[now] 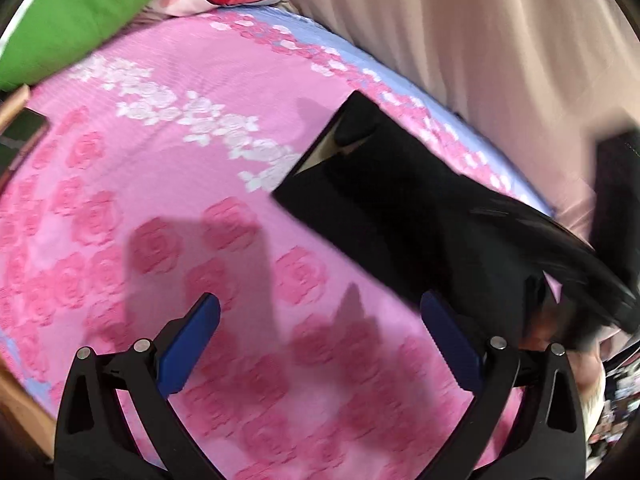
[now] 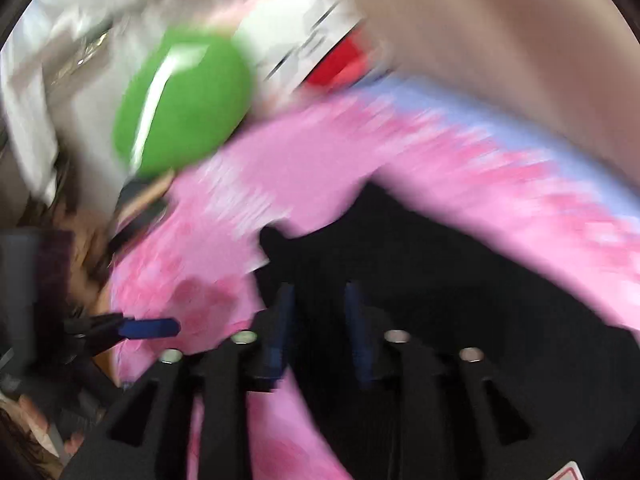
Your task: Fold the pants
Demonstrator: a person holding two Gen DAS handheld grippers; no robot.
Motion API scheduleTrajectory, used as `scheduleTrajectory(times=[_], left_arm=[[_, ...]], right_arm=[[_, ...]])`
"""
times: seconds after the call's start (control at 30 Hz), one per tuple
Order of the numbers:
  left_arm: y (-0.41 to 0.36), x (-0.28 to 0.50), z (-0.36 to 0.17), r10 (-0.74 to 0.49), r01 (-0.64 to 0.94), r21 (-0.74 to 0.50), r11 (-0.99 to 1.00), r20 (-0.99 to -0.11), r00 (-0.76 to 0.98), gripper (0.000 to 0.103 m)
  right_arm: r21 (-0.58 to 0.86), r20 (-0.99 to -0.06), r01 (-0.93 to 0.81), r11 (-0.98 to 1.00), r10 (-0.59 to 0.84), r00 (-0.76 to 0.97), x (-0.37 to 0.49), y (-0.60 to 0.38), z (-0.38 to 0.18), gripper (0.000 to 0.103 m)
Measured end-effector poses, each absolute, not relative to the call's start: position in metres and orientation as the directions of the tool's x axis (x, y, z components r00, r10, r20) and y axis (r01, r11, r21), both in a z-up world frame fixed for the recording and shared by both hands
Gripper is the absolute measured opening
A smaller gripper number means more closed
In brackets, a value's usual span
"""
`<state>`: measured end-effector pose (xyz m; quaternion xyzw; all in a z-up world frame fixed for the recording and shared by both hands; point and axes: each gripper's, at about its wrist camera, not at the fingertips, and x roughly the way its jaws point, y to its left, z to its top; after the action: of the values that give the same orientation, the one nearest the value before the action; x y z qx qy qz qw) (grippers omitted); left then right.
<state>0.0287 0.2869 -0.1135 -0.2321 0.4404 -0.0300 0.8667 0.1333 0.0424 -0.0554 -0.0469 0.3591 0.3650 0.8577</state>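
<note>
Left view: the black pants [image 1: 404, 216] lie folded on the pink bed [image 1: 152, 184], ahead and to the right of the left gripper [image 1: 320, 344]. Its jaws gape wide with nothing in them.

Right view, blurry: the right gripper [image 2: 320, 332] hangs over the pants [image 2: 440, 264], jaws partly apart, gripping nothing.

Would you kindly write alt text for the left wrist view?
The left claw hangs open, nothing between its blue fingers, above a pink rose-patterned bedspread. Black pants lie on the spread to the right, with a green pillow at the upper left.
</note>
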Motion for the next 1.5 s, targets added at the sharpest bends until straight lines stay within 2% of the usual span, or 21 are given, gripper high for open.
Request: scheduleTrajectory(times=[0.03,0.07,0.2,0.3,0.4,0.47,0.5,0.53,0.6,0.67,0.8,0.83,0.87,0.93,1.03,1.1,1.13,1.17,1.27,1.37,1.5], left_arm=[[0.285,0.036,-0.114,-0.266,-0.155,-0.442,0.884,-0.746,0.61,0.098],[0.284,0.043,-0.115,-0.269,-0.16,-0.446,0.88,-0.748,0.607,0.098],[0.275,0.081,-0.128,-0.305,-0.191,-0.487,0.852,-0.759,0.575,0.098],[0.273,0.098,-0.127,-0.225,-0.259,-0.456,0.852,-0.763,0.606,0.098],[0.268,0.113,-0.127,-0.169,-0.29,-0.425,0.858,-0.766,0.621,0.095],[0.26,0.115,-0.123,-0.085,-0.321,-0.353,0.879,-0.778,0.622,0.044],[0.257,0.117,-0.122,-0.098,-0.306,-0.35,0.885,-0.784,0.612,0.027],[0.256,0.116,-0.119,-0.137,-0.298,-0.388,0.872,-0.779,0.612,0.023],[0.243,0.107,-0.096,-0.108,-0.278,-0.364,0.889,-0.756,0.646,0.022],[0.207,0.088,-0.049,-0.152,-0.16,-0.371,0.915,-0.683,0.714,0.022],[0.114,0.057,0.007,-0.268,0.085,-0.318,0.944,-0.591,0.761,0.024],[0.083,0.053,0.008,-0.302,0.149,-0.292,0.945,-0.596,0.744,0.031],[0.058,0.055,0.003,-0.334,0.191,-0.287,0.939,-0.614,0.716,0.036],[0.009,0.062,-0.025,-0.367,0.255,-0.264,0.93,-0.687,0.627,0.065],[-0.043,0.054,-0.061,-0.325,0.301,-0.178,0.937,-0.761,0.561,0.066],[-0.055,0.043,-0.064,-0.303,0.311,-0.139,0.94,-0.759,0.576,0.071],[-0.056,0.037,-0.064,-0.295,0.312,-0.126,0.942,-0.755,0.585,0.084],[-0.052,0.033,-0.061,-0.296,0.307,-0.13,0.943,-0.749,0.593,0.087],[-0.016,0.026,-0.045,-0.267,0.24,-0.143,0.96,-0.721,0.639,0.089],[0.041,0.03,-0.04,-0.25,0.123,-0.227,0.966,-0.704,0.665,0.097],[0.106,0.062,-0.068,-0.166,-0.046,-0.25,0.967,-0.76,0.628,0.098]], right_arm=[[0.171,-0.624,-0.597,0.784,0.555,0.55,0.131,0.008,-0.042,0.06],[0.17,-0.608,-0.544,0.822,0.522,0.599,0.129,-0.02,-0.035,0.063],[0.143,-0.604,-0.268,0.953,0.298,0.739,0.102,-0.144,-0.027,0.064],[0.076,-0.627,-0.098,0.992,0.123,0.769,0.073,-0.207,-0.039,0.065],[0.04,-0.657,0.038,0.998,-0.002,0.754,0.043,-0.257,-0.057,0.074],[0.058,-0.67,0.098,0.994,-0.034,0.741,0.031,-0.285,-0.066,0.074],[0.066,-0.675,0.128,0.99,-0.05,0.736,0.026,-0.295,-0.071,0.075],[0.081,-0.677,0.154,0.985,-0.059,0.734,0.019,-0.314,-0.074,0.075],[0.116,-0.673,0.192,0.974,-0.065,0.737,0.01,-0.336,-0.078,0.075],[0.13,-0.665,0.215,0.968,-0.076,0.743,0.002,-0.352,-0.079,0.075],[0.169,-0.647,0.229,0.959,-0.068,0.759,-0.006,-0.368,-0.082,0.077],[0.177,-0.645,0.226,0.958,-0.06,0.762,-0.008,-0.372,-0.086,0.077],[0.171,-0.651,0.226,0.959,-0.062,0.756,-0.005,-0.372,-0.089,0.077],[0.154,-0.676,0.232,0.96,-0.069,0.734,-0.003,-0.375,-0.098,0.077],[0.18,-0.682,0.235,0.955,-0.051,0.729,-0.009,-0.386,-0.104,0.081],[0.215,-0.69,0.233,0.948,-0.021,0.724,-0.013,-0.395,-0.108,0.081],[0.243,-0.69,0.226,0.943,0.005,0.723,-0.014,-0.397,-0.111,0.081],[0.281,-0.695,0.212,0.936,0.046,0.718,-0.014,-0.4,-0.116,0.081],[0.302,-0.699,0.2,0.932,0.074,0.712,-0.014,-0.399,-0.122,0.081],[0.297,-0.698,0.189,0.936,0.078,0.712,-0.012,-0.394,-0.126,0.081],[0.349,-0.711,0.183,0.919,0.133,0.69,-0.004,-0.39,-0.14,0.081]])
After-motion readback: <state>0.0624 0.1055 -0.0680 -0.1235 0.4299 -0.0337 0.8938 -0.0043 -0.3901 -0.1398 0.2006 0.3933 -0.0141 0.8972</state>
